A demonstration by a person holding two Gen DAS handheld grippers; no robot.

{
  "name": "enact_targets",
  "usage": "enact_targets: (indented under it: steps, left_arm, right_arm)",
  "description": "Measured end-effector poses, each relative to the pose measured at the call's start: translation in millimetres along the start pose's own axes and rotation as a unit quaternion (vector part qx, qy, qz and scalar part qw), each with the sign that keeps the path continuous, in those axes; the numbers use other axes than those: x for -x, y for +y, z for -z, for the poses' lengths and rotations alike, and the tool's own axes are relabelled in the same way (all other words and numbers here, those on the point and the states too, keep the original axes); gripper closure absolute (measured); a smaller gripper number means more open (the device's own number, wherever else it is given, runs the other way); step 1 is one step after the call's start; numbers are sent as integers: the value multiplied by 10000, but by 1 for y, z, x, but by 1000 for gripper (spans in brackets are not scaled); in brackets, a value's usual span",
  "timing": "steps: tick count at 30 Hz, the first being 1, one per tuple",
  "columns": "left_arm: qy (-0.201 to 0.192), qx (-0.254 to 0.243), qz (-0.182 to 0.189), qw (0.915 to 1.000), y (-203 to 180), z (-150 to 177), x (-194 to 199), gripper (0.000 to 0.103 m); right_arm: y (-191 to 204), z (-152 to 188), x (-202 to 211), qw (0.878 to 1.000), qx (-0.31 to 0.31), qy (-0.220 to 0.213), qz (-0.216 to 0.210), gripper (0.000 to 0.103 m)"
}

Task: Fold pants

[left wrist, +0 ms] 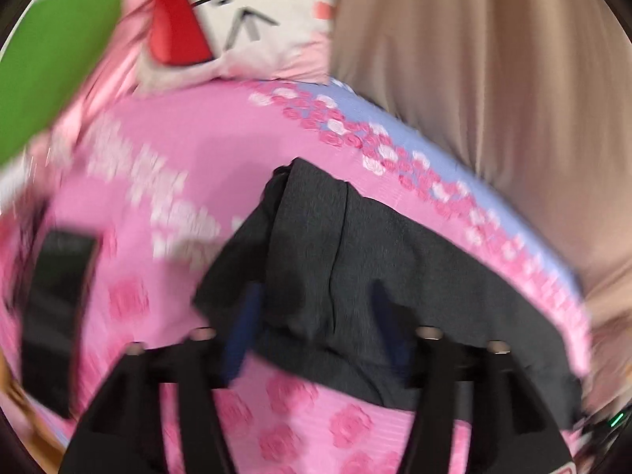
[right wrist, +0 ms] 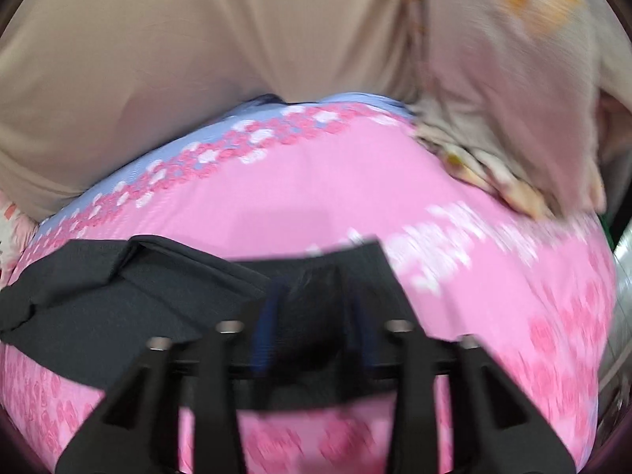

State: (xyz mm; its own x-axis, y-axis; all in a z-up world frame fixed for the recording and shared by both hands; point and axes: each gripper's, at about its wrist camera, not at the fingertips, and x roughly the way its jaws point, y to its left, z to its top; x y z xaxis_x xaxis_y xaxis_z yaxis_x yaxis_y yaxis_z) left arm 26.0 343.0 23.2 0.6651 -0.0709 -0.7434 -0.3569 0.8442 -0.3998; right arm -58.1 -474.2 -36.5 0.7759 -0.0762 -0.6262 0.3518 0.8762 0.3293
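Observation:
Dark grey pants [left wrist: 355,260] lie on a pink flowered bedsheet [left wrist: 189,146]. In the left wrist view my left gripper [left wrist: 316,316] stands open, its blue fingers [left wrist: 241,328] spread apart over the near edge of the pants, with cloth between them. In the right wrist view the pants [right wrist: 118,296] spread to the left, partly folded, with a corner lifted near my right gripper [right wrist: 316,316]. Its blue fingers [right wrist: 266,328] stand apart with dark cloth between them. Both views are blurred by motion.
A beige curtain or cloth [left wrist: 493,79] hangs behind the bed [right wrist: 197,39]. A white and red printed pillow [left wrist: 221,19] and a green object [left wrist: 51,59] lie at the far left. A black flat object [left wrist: 55,300] lies on the sheet. A pale flowered cloth [right wrist: 513,118] lies at right.

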Motion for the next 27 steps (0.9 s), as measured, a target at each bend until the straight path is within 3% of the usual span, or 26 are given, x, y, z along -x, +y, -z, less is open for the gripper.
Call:
enact_targets:
  steps: [1,3,10,11,12,13,18,20,24,27]
  left_arm:
    - [19,187,164,9997,4,4,3,38]
    - [88,488,432,9978,7,9,5,25]
    - [425,1338,839,9865,1,7,-33,25]
    - [476,1346,874,9859,-1,4,-38,37]
    - [512,1315,862,9862,-5,0,-43,75]
    - [556,1185,827,9879,-8,-3,-44,100]
    - [237,1242,949,9874,13,-17,2,98]
    - [296,1296,902,9870,31,-20,13,98]
    - [549,1346,437,9884,47,-17,-3,98]
    - [562,1324,317,9891,47,-15,-15,98]
  right_arm:
    - [-2,4,10,9999,-90,-91,-50,46]
    - [-5,9,26,9991,-269,-257,-194,41]
    - [14,36,45,9960,-411,-234,-753,35]
    - [18,40,44,9961,-390,-192,-773,35]
    - [21,42,41,9960,-384,-151,-789,34]
    - [23,45,40,9959,-399,-118,-803,34]
    - [20,51,44,9915,-678,-84,-1110,34]
    - [16,49,39,9891,-821,-14,-1222,34]
    - [15,33,17,9852,-1070,178,-1331,34]
    - [15,22,3,9722,-1492,337,-1774,34]
